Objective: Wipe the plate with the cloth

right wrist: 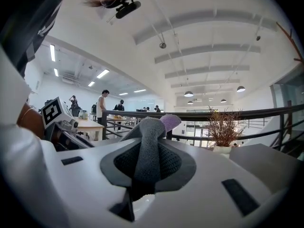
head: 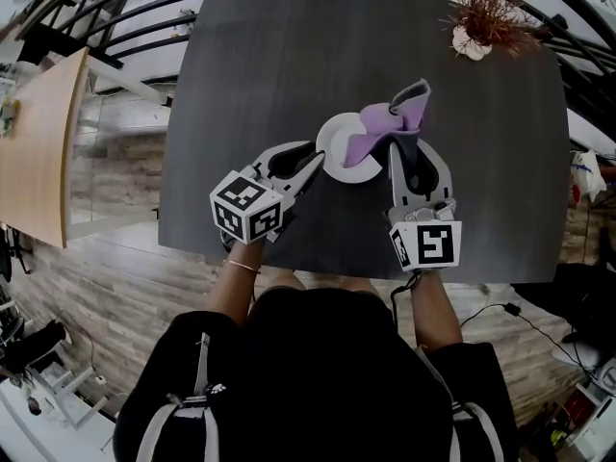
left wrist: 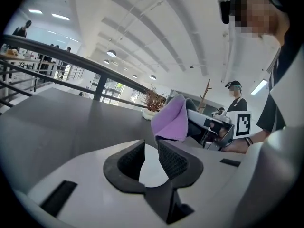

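At frame centre the plate (head: pixel 337 150) lies on the desk (head: pixel 279 56), its left rim in the half-open left claw (head: pixel 316 165), seemingly unpinched, while the right claw (head: pixel 395 148) clamps the cloth (head: pixel 377 123) over it, ready for wiping.

No words, brand names or numbers can be read in any view. The only printed signs are black-and-white square marker patterns. They stand on the left tool's cube (head: pixel 247 208) and the right tool's cube (head: pixel 426 245). They are coded blocks, not letters. Each gripper view catches one such marker on the other tool, which cannot be read as text either.
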A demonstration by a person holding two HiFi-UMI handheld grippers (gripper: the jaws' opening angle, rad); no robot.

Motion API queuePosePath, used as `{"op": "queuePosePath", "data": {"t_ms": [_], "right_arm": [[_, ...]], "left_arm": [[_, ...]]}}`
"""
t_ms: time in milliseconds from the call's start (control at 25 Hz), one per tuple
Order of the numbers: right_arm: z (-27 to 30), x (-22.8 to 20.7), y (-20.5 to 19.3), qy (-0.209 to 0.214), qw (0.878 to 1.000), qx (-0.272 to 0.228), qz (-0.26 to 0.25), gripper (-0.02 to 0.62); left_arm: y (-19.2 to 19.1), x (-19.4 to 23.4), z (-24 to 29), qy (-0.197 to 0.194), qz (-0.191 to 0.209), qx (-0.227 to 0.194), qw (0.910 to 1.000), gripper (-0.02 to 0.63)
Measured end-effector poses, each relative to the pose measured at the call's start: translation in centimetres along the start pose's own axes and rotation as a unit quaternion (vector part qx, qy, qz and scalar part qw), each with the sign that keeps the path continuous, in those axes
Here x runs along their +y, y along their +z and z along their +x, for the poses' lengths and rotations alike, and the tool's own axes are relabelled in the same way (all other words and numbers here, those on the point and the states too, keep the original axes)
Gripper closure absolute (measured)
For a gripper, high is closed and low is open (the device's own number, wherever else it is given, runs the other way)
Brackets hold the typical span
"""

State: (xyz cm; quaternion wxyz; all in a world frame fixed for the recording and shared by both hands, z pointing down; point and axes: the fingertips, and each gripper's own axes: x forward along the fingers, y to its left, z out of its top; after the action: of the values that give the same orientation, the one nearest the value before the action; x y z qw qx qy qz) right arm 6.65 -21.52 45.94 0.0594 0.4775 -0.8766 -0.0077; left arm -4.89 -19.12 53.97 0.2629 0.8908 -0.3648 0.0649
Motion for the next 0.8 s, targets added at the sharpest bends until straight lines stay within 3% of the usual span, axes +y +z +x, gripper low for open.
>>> {"op": "queuePosePath", "data": {"t_ms": [200,560,800], "right_arm": [[0.8,-0.6,-1.8,-0.013,1.0,0.018,0.0,0.531],[2.1,-0.5,-4.2,-0.012,0.999,0.046,-0.015,0.531],[3.4,-0.4,-5.5,-0.011,0.997,0.07,-0.038,0.531]], "left_arm": [[-2.1,0.6,1.3,-0.015,-0.064,0.033,0.9973,0.454],[-4.8,2.4,2.0,0.015,-0.081,0.093,0.9923,0.436],[-5.7,3.0,2.7,0.013,-0.098,0.117,0.9882,0.406]]}}
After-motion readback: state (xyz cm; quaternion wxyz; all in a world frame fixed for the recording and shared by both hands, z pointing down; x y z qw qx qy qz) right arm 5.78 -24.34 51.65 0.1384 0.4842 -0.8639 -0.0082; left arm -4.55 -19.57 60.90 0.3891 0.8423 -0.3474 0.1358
